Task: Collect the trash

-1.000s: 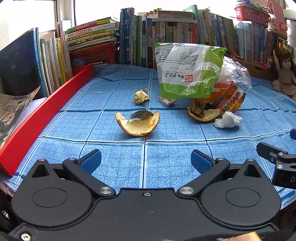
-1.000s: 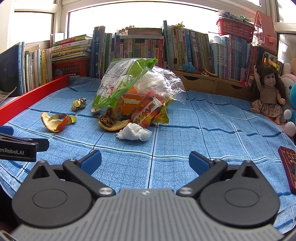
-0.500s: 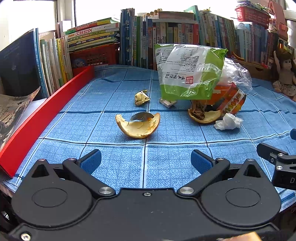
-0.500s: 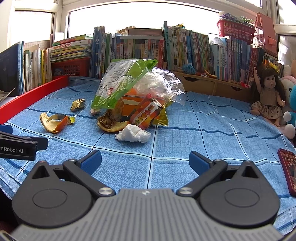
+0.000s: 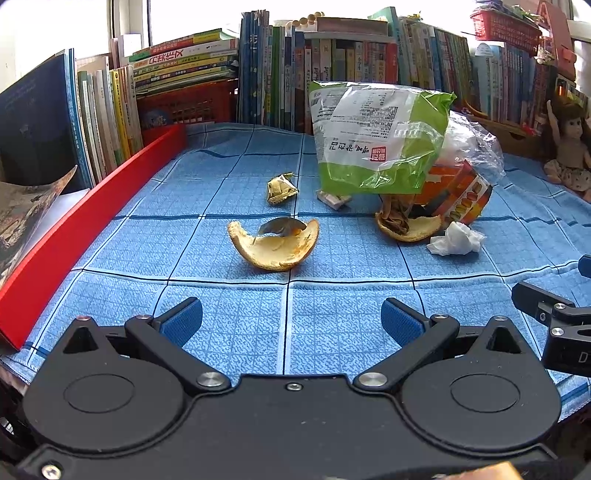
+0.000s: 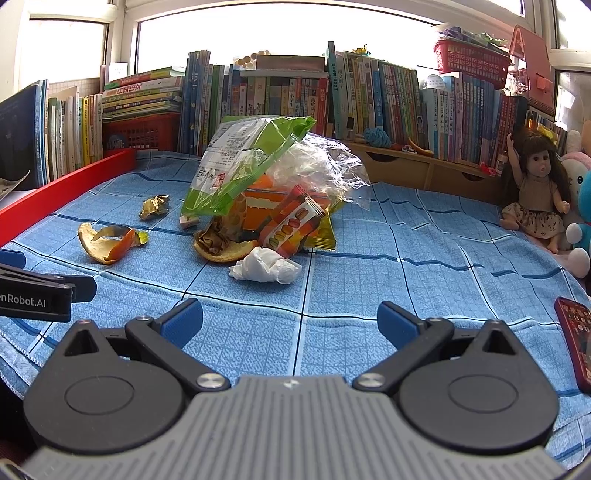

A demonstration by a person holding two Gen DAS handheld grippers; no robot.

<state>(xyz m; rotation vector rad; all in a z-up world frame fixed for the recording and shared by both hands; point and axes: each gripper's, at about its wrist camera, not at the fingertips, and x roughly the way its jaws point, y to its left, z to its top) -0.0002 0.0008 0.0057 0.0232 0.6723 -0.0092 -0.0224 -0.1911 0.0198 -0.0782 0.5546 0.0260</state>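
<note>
Bright windows behind book rows; blue checked cloth over table.

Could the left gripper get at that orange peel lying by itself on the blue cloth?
Probably yes. The left gripper has its jaws open, the orange peel lies almost straight ahead, and only bare blue cloth lies between them.
</note>
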